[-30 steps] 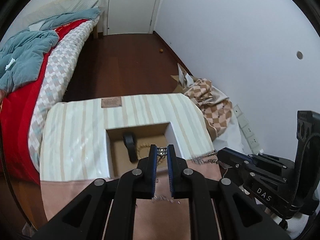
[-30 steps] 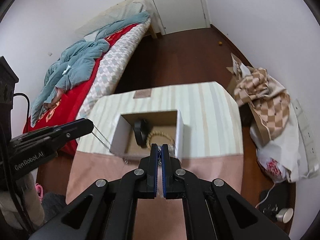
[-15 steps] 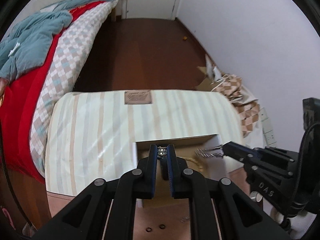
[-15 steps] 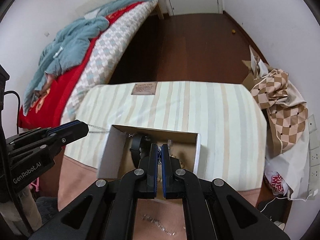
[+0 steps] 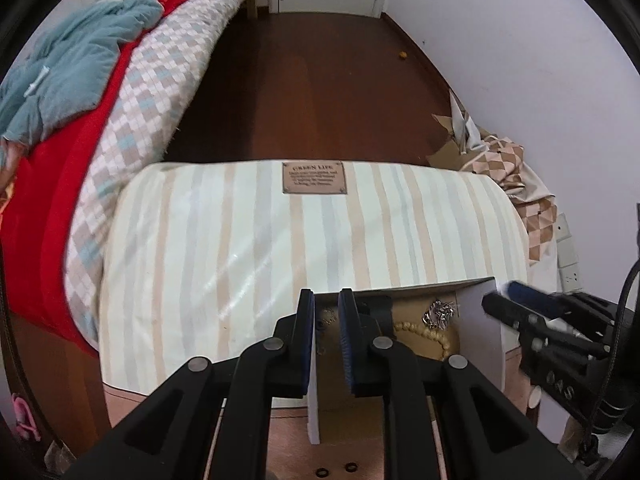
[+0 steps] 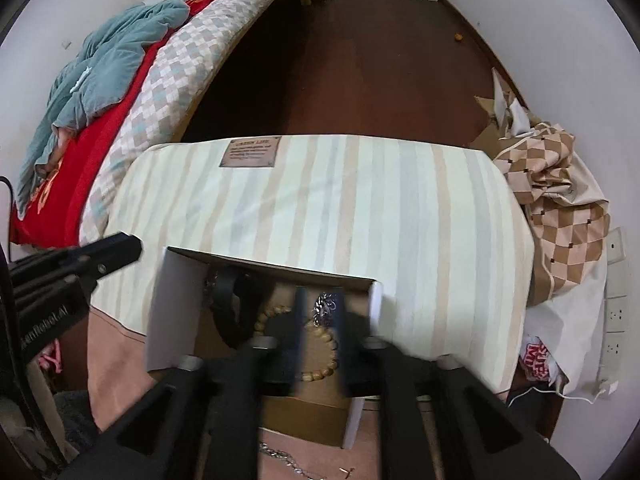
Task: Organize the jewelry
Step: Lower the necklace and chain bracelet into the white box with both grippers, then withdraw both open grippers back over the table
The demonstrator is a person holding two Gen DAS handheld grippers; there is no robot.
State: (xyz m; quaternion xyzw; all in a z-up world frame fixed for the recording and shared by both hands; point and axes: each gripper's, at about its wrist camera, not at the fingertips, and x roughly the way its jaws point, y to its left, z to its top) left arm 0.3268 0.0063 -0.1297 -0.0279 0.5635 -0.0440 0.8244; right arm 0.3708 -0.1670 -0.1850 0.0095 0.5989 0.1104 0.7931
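Both grippers just let go over cardboard box (image 6: 176, 300): left gripper (image 5: 326, 340) and right gripper (image 6: 320, 336) were opening, nothing gripped; silver chain (image 6: 326, 306) lay inside by bead bracelet (image 6: 320, 360).

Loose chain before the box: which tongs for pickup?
Right, probably: the loose chain lies just below the right tongs, whose jaws have just been opening and grip nothing. The left wrist view doesn't show it.

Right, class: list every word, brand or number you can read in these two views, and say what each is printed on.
"GREEN LIFE": brown leather-look patch on the striped cloth; its smaller lines are too small to read.
"GenRobot.AI", partly cut off: black left gripper.
"DAS", upside down and blurred: black right gripper.
Red lettering on white bag: unreadable.
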